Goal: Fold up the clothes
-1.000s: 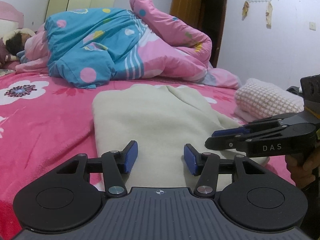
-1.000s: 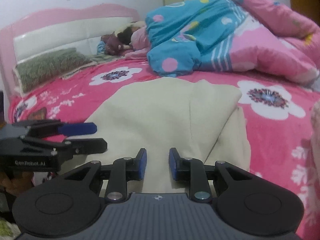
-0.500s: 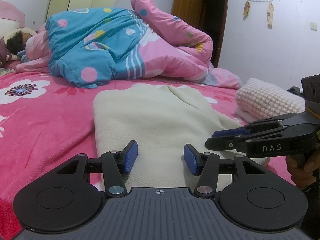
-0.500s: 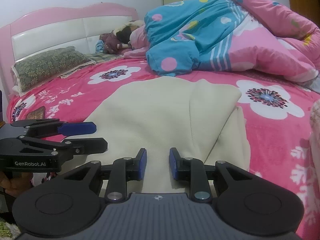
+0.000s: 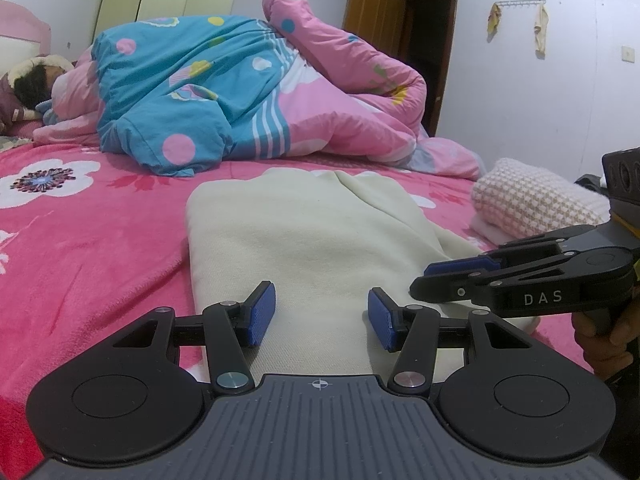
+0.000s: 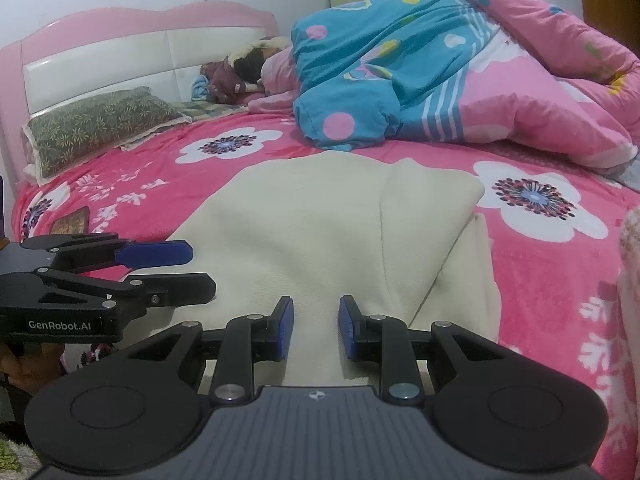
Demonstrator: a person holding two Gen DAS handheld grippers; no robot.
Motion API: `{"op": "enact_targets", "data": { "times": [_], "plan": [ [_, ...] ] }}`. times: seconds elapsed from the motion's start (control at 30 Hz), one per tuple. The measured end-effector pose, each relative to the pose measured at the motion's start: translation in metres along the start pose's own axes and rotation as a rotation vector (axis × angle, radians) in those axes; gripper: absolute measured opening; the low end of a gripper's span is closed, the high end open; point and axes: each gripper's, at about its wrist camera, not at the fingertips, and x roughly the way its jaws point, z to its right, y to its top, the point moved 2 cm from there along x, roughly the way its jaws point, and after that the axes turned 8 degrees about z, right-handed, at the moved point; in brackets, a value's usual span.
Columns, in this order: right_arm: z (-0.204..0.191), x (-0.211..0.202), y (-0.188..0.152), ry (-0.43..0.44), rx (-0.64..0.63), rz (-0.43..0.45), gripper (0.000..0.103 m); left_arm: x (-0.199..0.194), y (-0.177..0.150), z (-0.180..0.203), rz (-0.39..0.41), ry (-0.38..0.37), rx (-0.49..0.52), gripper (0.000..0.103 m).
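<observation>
Cream garment (image 5: 320, 236) lies flat on the pink flowered bed (image 5: 80, 232), directly ahead of both tools, one side folded inward along a lengthwise crease. Left tool (image 5: 322, 316): blue pads spread wide, nothing between them, held over the garment's near edge. Right tool (image 6: 315, 328): pads apart with a narrower gap, gripping nothing, just beside the left one. Beyond the garment, a blue-and-pink quilt (image 6: 440, 72) is heaped. A pink knitted item (image 5: 532, 204) sits right of the tools.
</observation>
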Motion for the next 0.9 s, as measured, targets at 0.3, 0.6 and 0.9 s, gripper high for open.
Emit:
{"op": "enact_targets", "data": {
  "times": [0.3,0.6,0.9],
  "plan": [
    [-0.002,0.001,0.0,-0.005,0.0,0.002,0.027,-0.006,0.025,0.006,0.076,-0.001,0.055,0.051],
    [-0.009,0.005,0.029,0.025,-0.047,0.003,0.027,0.021,0.0,0.004,-0.014,0.013,0.065,0.051],
    [-0.018,0.062,0.066,0.083,-0.164,-0.013,0.026,0.017,-0.006,0.001,0.011,0.0,0.043,0.051]
  ]
}}
